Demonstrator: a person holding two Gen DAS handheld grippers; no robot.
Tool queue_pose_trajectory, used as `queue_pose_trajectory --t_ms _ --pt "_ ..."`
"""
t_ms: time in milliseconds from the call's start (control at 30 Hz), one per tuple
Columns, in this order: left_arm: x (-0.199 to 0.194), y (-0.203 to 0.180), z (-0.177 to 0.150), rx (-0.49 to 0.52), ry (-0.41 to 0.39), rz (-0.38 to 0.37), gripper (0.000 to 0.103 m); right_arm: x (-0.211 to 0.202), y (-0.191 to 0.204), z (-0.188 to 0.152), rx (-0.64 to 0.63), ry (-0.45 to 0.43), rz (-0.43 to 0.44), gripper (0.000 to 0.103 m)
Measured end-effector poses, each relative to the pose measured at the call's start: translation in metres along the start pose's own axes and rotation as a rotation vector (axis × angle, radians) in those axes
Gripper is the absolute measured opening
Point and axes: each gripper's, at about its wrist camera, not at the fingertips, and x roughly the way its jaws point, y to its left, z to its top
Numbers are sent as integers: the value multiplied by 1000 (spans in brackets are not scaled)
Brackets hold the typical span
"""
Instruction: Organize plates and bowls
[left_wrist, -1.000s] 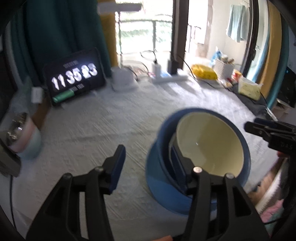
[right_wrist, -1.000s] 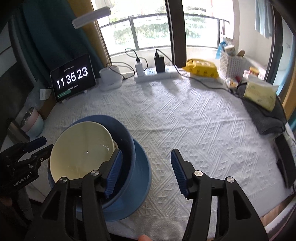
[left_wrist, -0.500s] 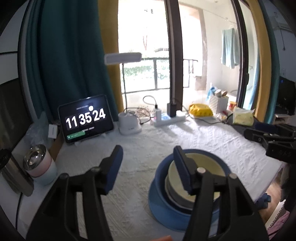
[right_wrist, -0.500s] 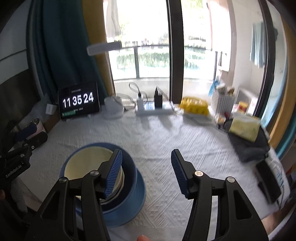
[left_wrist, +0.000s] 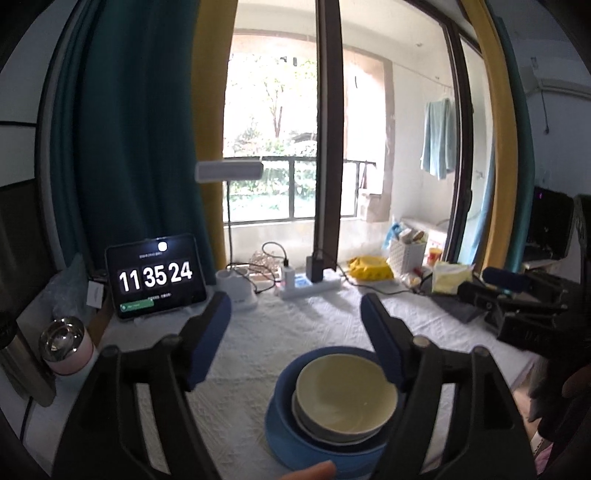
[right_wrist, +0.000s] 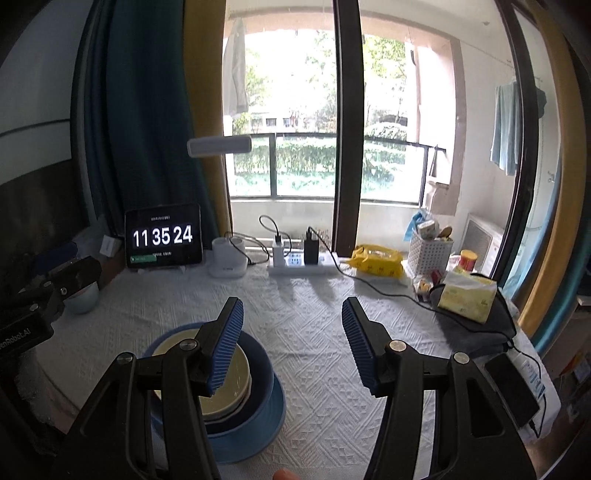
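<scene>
Left tongs (left_wrist: 295, 328) and right tongs (right_wrist: 291, 339) spread, empty, white textured tablecloth (right_wrist: 306, 321), balcony window (right_wrist: 295, 110) behind

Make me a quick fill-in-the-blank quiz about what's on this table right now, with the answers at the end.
1. The cream bowl sits nested inside a larger bowl coloured ____.
2. The tablet clock reads 11 35 ____.
3. The left tool and the right tool both have their jaws ____, holding nothing.
4. The yellow packet lies on the table just in front of the ____.

Answers: blue; 24; open; window
</scene>
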Motion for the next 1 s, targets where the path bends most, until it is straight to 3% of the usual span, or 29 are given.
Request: queue_pose_trajectory --t_ms 167,233,300,567,767,1000 --pt "-11 -2 9 -15 -35 13 75 -13 1 5 -11 -32 -7 59" --pt "-15 -2 13 -16 -47 24 80 -20 1 8 -16 -48 -10 59" --pt "-17 -2 15 -17 -50 28 91 -24 2 12 -18 -61 -11 59" --pt "-24 2 24 -29 -51 17 93 -40 4 24 -16 -106 -5 60" --pt "-34 12 34 -59 -105 40 93 -49 4 34 -9 -131 -3 60" --pt "-35 26 39 -79 -112 71 93 -56 5 43 -9 -172 -10 60"
